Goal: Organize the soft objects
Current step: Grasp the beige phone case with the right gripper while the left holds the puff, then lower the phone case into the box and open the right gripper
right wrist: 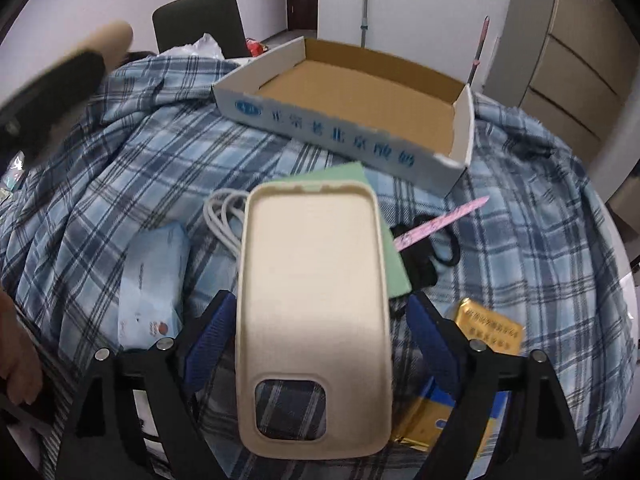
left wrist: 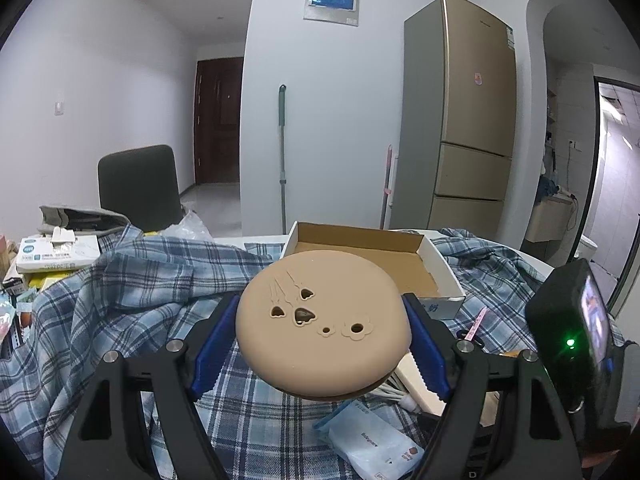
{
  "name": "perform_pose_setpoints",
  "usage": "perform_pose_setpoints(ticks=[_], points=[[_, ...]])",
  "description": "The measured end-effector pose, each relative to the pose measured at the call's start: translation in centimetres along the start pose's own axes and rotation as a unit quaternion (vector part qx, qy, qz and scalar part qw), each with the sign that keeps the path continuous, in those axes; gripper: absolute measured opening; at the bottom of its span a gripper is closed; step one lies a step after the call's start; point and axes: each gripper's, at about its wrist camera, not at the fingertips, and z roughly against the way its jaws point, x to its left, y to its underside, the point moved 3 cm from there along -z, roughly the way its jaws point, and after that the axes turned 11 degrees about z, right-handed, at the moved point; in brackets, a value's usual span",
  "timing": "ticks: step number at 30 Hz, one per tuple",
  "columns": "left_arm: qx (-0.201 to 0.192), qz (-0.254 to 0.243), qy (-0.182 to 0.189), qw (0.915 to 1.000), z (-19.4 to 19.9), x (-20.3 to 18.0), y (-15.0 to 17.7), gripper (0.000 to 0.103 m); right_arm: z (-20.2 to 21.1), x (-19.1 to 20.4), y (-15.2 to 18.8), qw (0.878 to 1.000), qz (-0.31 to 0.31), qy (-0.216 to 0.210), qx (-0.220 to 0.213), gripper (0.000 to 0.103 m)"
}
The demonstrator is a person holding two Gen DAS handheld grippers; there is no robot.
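Blue plaid cloth (right wrist: 132, 152) covers the work surface; a shallow cardboard box (right wrist: 466, 120) lies on it and serves as the reference point. Behind the box stand a grey chair (left wrist: 138, 188), a mop handle (left wrist: 282, 152) and a gold refrigerator (left wrist: 472, 120).

Left gripper (left wrist: 323, 334): jaws set wide, both blue pads pressed against the rim of a round tan silicone pad (left wrist: 320, 316), which is held raised just in front of the box's near wall.

Right gripper (right wrist: 316, 332): jaws set wide, with a cream phone case (right wrist: 312, 280) between the blue pads. The left pad touches the case edge; whether the right pad touches it cannot be told. The case is in front of the box's printed wall, above a green sheet (right wrist: 394, 252).

Near the case, in front of the box: a white coiled cable (right wrist: 224, 220), a blue wipes pack (right wrist: 152, 280), a pink strip (right wrist: 444, 222) and a gold packet (right wrist: 488, 328)
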Motion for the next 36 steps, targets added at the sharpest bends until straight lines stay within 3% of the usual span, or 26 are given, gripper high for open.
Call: perform_pose_setpoints(ticks=[3, 8, 16, 26, 30, 34, 36], points=[[0.001, -0.006, 0.001, 1.0, 0.0, -0.2, 0.0, 0.081, 0.1, -0.4, 0.1, 1.0, -0.006, -0.002, -0.012, 0.073], [-0.001, -0.006, 0.001, 1.0, 0.0, -0.3, 0.0, 0.081, 0.8, -0.6, 0.0, 0.999, -0.008, 0.008, -0.049, 0.073], [-0.01, -0.014, 0.009, 0.9998, 0.5, -0.8, 0.2, 0.082, 4.3, -1.3, -0.5, 0.987, -0.02, 0.056, -0.153, 0.073], [-0.04, -0.004, 0.024, 0.9989, 2.1, -0.6, -0.5, 0.082, 6.3, -2.0, -0.8, 0.98, -0.041, 0.051, -0.19, 0.073], [-0.051, -0.017, 0.031, 0.9981, 2.5, -1.2, -1.8, 0.082, 8.5, -3.6, -2.3, 0.975, -0.049, 0.053, -0.212, 0.073], [-0.046, 0.002, 0.072, 0.9963, 1.8, -1.9, -4.7, 0.082, 10.2, -5.5, -5.4, 0.969, -0.044, 0.068, -0.234, 0.073], [-0.072, -0.01, 0.063, 0.9954, 1.3, -2.7, -6.4, 0.082, 10.7, -6.2, -7.2, 0.963, -0.041, 0.086, -0.254, 0.073]])
